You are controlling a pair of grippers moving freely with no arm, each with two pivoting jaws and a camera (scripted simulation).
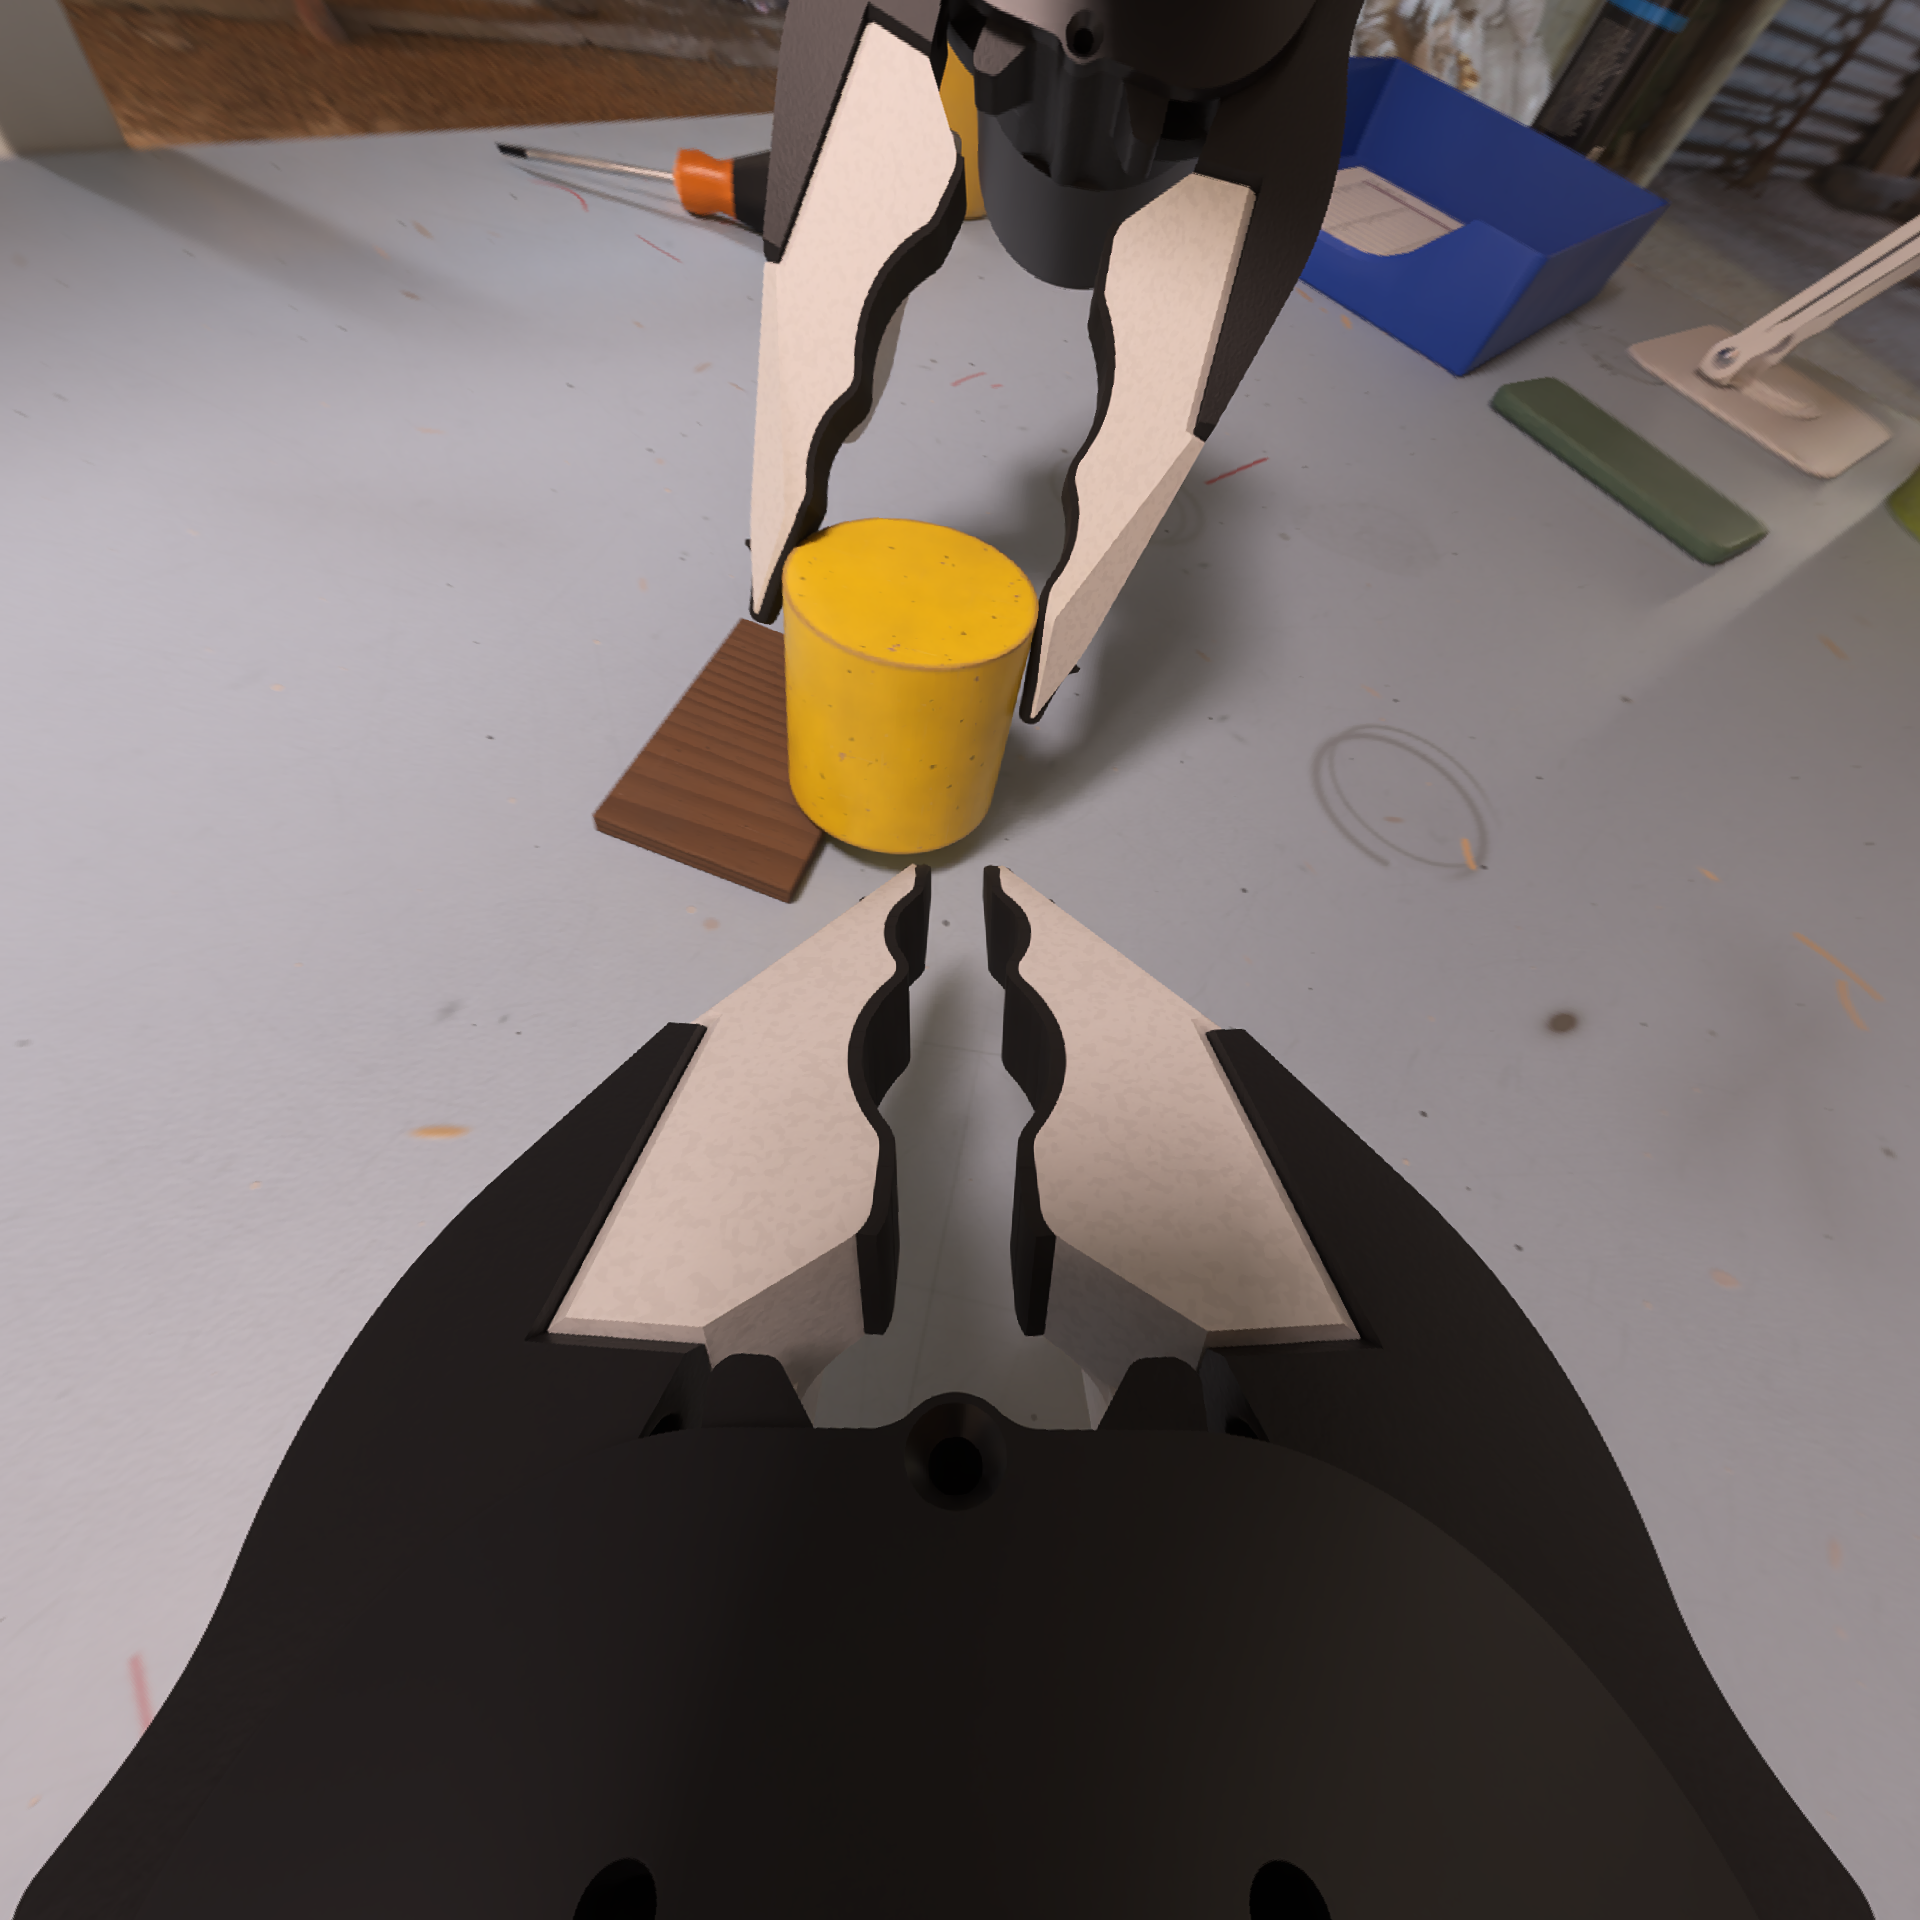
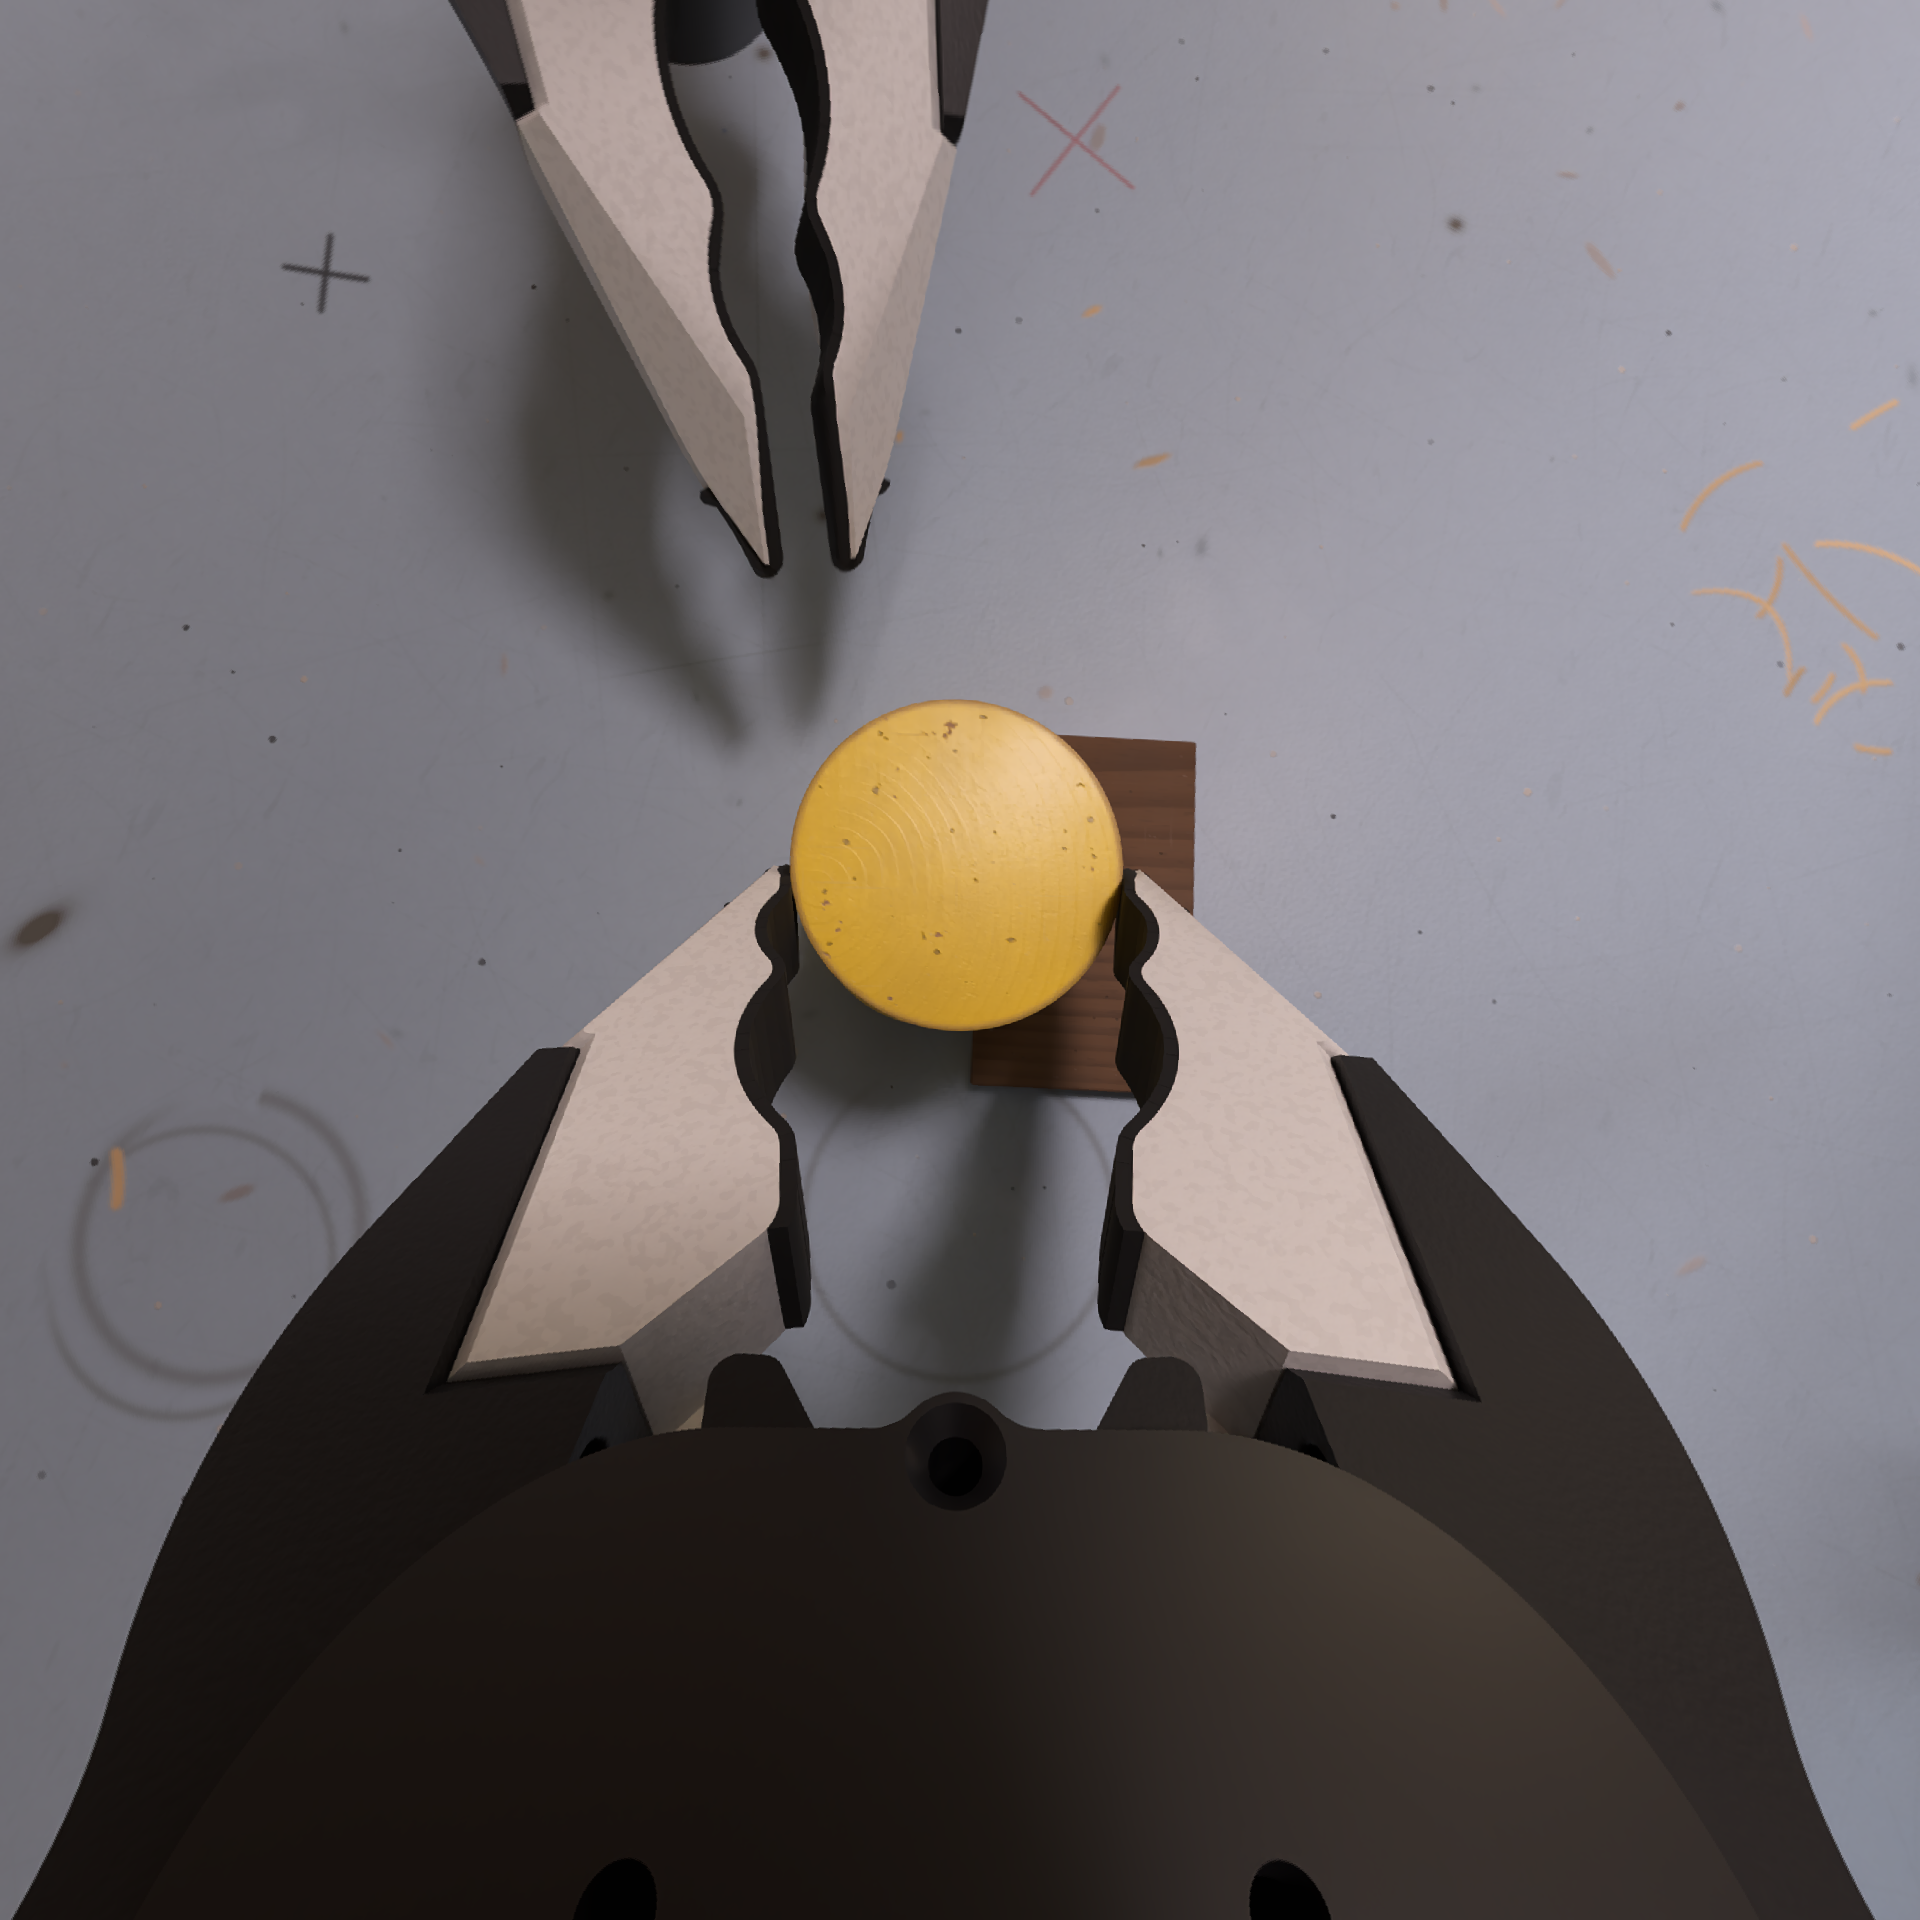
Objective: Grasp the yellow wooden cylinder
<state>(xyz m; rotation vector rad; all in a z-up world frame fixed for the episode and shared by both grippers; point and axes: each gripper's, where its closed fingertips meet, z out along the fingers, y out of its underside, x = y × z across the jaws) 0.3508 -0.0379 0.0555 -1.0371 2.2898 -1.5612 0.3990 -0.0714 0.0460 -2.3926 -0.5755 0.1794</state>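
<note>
The yellow wooden cylinder [image 1: 899, 707] stands upright on the grey table, its base overlapping a flat brown ribbed plate [image 1: 717, 769]. My right gripper [image 1: 896, 665] comes down from above, and its two fingertips touch opposite sides of the cylinder near the top. In the right wrist view the cylinder's round top [image 2: 956, 862] sits between the tips of my right gripper [image 2: 956, 888]. My left gripper [image 1: 956, 883] is low, just in front of the cylinder, with only a narrow slit between its fingers and nothing in it. It also shows in the right wrist view [image 2: 802, 561].
An orange-handled screwdriver [image 1: 707, 177] lies at the back. A blue tray [image 1: 1475, 239], a green bar [image 1: 1626, 468] and a beige lamp base [image 1: 1756, 405] are at the back right. The brown plate [image 2: 1143, 800] shows beside the cylinder.
</note>
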